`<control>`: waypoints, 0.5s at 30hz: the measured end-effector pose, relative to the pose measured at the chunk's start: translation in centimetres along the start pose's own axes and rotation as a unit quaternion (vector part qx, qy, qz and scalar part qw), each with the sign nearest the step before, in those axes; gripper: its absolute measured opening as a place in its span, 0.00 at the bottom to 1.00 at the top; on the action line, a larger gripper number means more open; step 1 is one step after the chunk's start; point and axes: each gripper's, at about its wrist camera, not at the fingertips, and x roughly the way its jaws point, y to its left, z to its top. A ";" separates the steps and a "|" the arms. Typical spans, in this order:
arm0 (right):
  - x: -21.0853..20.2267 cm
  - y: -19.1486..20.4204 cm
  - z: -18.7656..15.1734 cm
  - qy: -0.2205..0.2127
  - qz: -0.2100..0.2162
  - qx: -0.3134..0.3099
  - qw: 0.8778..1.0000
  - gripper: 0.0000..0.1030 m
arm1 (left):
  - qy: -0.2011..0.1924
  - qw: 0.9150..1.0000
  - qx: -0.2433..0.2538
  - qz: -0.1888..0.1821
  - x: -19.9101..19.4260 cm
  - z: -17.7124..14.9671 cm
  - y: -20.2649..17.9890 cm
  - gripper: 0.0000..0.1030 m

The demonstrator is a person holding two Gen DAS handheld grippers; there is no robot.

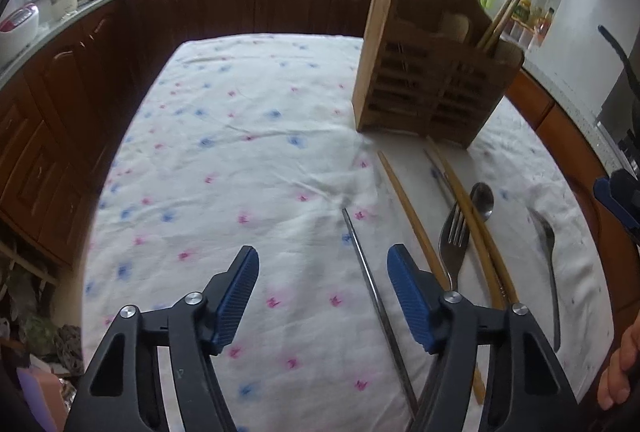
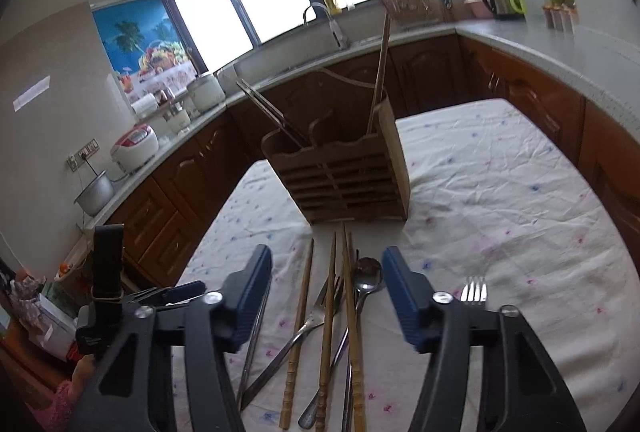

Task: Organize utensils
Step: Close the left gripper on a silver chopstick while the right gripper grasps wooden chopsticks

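A wooden utensil holder [image 1: 432, 72] [image 2: 348, 176] stands on the flowered tablecloth [image 1: 240, 152], with chopsticks standing in it. In front of it lie wooden chopsticks [image 1: 412, 220] [image 2: 330, 320], a metal chopstick [image 1: 376, 304], a fork [image 1: 454, 240], a spoon [image 1: 482, 200] [image 2: 366, 272] and a second fork [image 1: 550, 256] [image 2: 474, 290]. My left gripper [image 1: 322, 272] is open and empty, hovering just left of the metal chopstick. My right gripper [image 2: 326, 284] is open and empty, above the pile of chopsticks and spoon.
Brown kitchen cabinets with a pale countertop [image 2: 560, 44] wrap around the table. A rice cooker [image 2: 134, 148], a pot [image 2: 94, 192] and jars stand on the left counter. A sink tap [image 2: 332, 20] is under the window. The left gripper's body shows in the right wrist view [image 2: 106, 272].
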 end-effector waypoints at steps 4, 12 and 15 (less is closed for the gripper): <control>1.7 -0.1 0.3 0.019 0.011 0.003 1.000 0.44 | 0.018 1.000 0.003 -0.006 2.2 0.6 -0.2 0.55; 5.7 0.5 1.0 0.056 0.022 -0.006 0.998 0.40 | 0.028 0.999 0.029 0.011 5.7 1.6 -0.8 0.43; 7.7 0.9 1.0 0.076 0.019 -0.016 0.997 0.38 | 0.027 0.999 0.032 0.010 6.0 1.6 -0.7 0.38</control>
